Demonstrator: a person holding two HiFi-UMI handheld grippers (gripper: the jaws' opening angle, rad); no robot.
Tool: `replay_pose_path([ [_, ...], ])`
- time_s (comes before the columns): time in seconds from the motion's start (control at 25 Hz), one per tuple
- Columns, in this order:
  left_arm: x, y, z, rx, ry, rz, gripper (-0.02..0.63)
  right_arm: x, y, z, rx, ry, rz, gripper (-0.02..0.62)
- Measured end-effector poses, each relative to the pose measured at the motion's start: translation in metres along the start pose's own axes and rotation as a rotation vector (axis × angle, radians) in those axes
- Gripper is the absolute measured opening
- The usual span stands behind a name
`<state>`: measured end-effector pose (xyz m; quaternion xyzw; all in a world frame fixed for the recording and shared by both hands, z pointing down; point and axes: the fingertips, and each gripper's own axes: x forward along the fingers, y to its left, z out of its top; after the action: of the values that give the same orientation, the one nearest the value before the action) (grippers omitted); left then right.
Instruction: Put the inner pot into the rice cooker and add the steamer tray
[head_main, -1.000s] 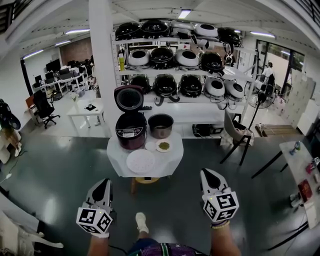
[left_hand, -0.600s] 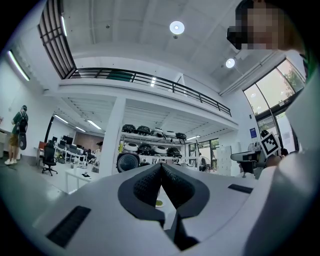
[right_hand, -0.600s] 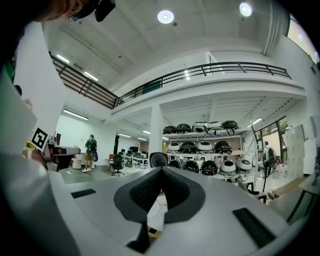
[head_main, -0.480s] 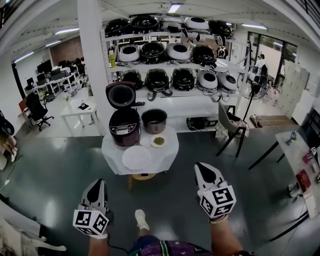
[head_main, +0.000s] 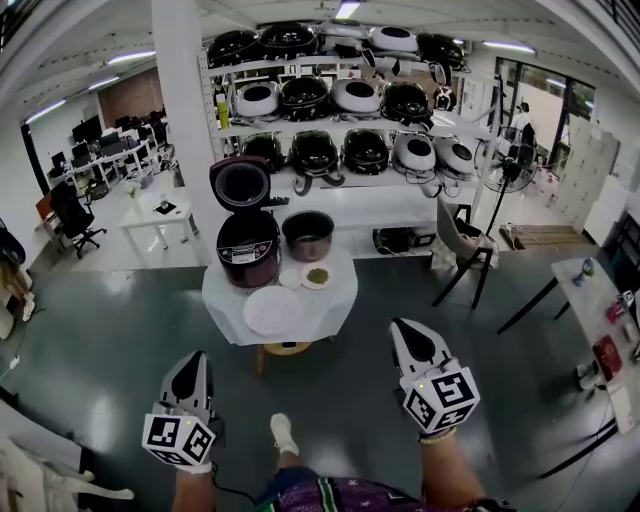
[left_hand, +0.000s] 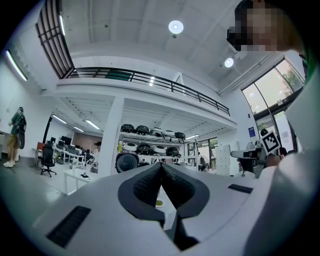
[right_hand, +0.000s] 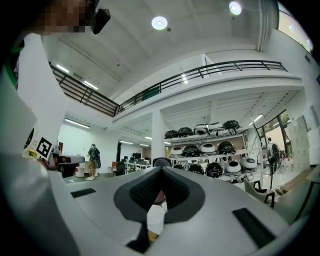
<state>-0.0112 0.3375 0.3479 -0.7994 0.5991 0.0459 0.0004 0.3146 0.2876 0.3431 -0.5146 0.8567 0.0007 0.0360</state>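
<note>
A dark red rice cooker (head_main: 247, 244) with its lid up stands at the back left of a small white-covered table (head_main: 335, 308). The grey inner pot (head_main: 308, 235) sits beside it on the right. A white perforated steamer tray (head_main: 272, 310) lies flat at the table's front. My left gripper (head_main: 192, 362) and right gripper (head_main: 402, 330) are both shut and empty, held well short of the table over the floor, pointing towards it. In the left gripper view the cooker's lid (left_hand: 126, 162) shows just past the jaws; in the right gripper view the lid (right_hand: 162, 162) shows above the jaw tips.
A small plate of green grains (head_main: 318, 276) and a white dish (head_main: 292, 279) sit between the pot and the tray. Shelves of rice cookers (head_main: 345, 100) stand behind the table, a white pillar (head_main: 180, 120) at its left, a chair (head_main: 462, 250) and fan (head_main: 510, 175) at the right.
The table and shelves have shifted left and slightly up in the head view as the head turned. Both grippers stay shut and keep roughly the same place.
</note>
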Motion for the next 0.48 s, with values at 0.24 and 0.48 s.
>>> replay_pose_path([
  [0.24,0.012,0.012,-0.007,-0.008,0.014,-0.001,0.021,0.016,0.003,0.000,0.005,0.000,0.043,0.006],
  [0.48,0.037,0.038,-0.010,-0.008,0.013,0.012,0.021,0.053,0.011,-0.001,-0.020,0.016,0.094,0.006],
])
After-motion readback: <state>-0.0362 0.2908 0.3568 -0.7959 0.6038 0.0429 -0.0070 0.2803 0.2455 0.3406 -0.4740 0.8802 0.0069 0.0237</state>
